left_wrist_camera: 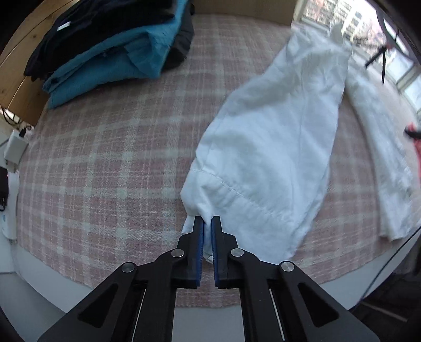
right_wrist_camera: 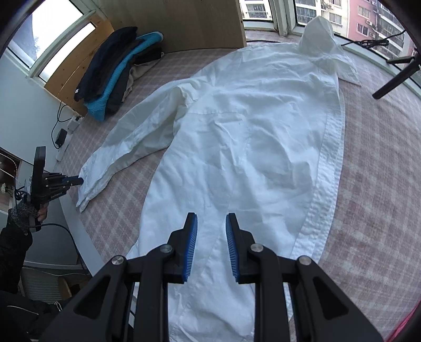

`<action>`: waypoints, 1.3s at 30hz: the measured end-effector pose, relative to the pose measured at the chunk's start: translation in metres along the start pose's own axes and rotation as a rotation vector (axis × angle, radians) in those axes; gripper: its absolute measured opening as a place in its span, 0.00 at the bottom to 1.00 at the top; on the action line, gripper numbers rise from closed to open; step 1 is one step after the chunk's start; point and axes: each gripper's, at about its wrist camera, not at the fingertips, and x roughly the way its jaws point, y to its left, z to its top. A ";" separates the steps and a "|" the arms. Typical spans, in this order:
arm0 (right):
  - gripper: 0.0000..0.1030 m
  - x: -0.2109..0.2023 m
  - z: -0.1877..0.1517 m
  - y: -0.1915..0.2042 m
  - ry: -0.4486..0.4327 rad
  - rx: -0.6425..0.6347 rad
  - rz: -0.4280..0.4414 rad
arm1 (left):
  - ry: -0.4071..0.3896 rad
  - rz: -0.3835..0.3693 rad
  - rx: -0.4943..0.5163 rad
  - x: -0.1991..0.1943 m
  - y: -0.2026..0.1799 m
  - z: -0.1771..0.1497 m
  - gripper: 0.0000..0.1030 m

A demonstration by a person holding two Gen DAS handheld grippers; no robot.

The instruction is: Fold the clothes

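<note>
A white long-sleeved shirt [right_wrist_camera: 250,147] lies spread on the pink plaid bed cover [right_wrist_camera: 381,163], collar toward the far window. Its left sleeve [left_wrist_camera: 265,147] stretches out to the bed's left side. My left gripper [left_wrist_camera: 207,223] is shut on the sleeve's cuff [left_wrist_camera: 208,205] near the front edge of the bed; it also shows in the right wrist view [right_wrist_camera: 80,181] at the cuff [right_wrist_camera: 86,184]. My right gripper [right_wrist_camera: 209,223] is open and empty, hovering over the shirt's lower body near the hem.
A stack of folded dark and teal clothes [left_wrist_camera: 110,44] sits at the bed's far left corner, against a wooden headboard [right_wrist_camera: 179,23]. A power strip and cables [right_wrist_camera: 64,136] lie beside the bed's left edge. A dark tripod leg [right_wrist_camera: 394,79] reaches in at the right. Windows [right_wrist_camera: 368,18] run behind.
</note>
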 end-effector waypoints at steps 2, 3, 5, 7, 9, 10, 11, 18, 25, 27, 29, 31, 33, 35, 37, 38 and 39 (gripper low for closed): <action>0.22 0.004 -0.008 0.000 0.012 -0.004 0.002 | -0.050 -0.038 -0.024 -0.025 -0.002 0.003 0.05; 0.22 0.005 -0.011 0.000 0.015 -0.002 0.008 | -0.081 -0.053 -0.028 -0.040 -0.004 0.004 0.05; 0.22 0.007 -0.014 -0.001 0.016 0.002 0.019 | -0.133 -0.083 -0.033 -0.069 -0.010 0.008 0.05; 0.22 0.003 -0.016 -0.002 0.008 0.000 0.028 | -0.179 -0.105 -0.023 -0.092 -0.008 0.023 0.05; 0.22 -0.003 -0.016 -0.003 -0.005 -0.005 0.037 | -0.224 -0.137 0.014 -0.106 0.006 0.045 0.05; 0.22 -0.006 -0.017 -0.003 -0.012 -0.008 0.042 | -0.243 -0.154 0.038 -0.114 0.002 0.051 0.05; 0.22 -0.009 -0.017 -0.004 -0.018 -0.010 0.046 | -0.261 -0.174 0.066 -0.118 -0.009 0.058 0.05; 0.22 -0.048 -0.027 -0.021 -0.090 -0.008 0.070 | -0.340 -0.305 0.323 -0.144 -0.111 0.092 0.05; 0.22 -0.090 -0.056 -0.067 -0.167 0.064 0.064 | -0.244 -0.457 0.651 -0.128 -0.247 0.079 0.05; 0.22 -0.097 -0.064 -0.081 -0.179 0.088 0.058 | -0.167 -0.482 0.708 -0.102 -0.274 0.073 0.05; 0.22 -0.103 -0.069 -0.093 -0.187 0.104 0.049 | -0.085 -0.494 0.747 -0.069 -0.295 0.067 0.05; 0.22 -0.105 -0.073 -0.102 -0.190 0.115 0.045 | -0.004 -0.491 0.778 -0.031 -0.310 0.059 0.05; 0.22 -0.105 -0.073 -0.107 -0.186 0.115 0.043 | 0.069 -0.497 0.786 0.001 -0.320 0.052 0.05; 0.22 -0.102 -0.070 -0.107 -0.175 0.103 0.039 | 0.117 -0.511 0.800 0.021 -0.328 0.044 0.05; 0.22 -0.099 -0.064 -0.106 -0.164 0.081 0.033 | 0.155 -0.519 0.790 0.033 -0.331 0.038 0.05; 0.22 -0.098 -0.059 -0.103 -0.160 0.066 0.029 | 0.172 -0.521 0.779 0.037 -0.331 0.036 0.06; 0.22 -0.096 -0.054 -0.101 -0.157 0.050 0.025 | 0.182 -0.518 0.767 0.036 -0.329 0.036 0.07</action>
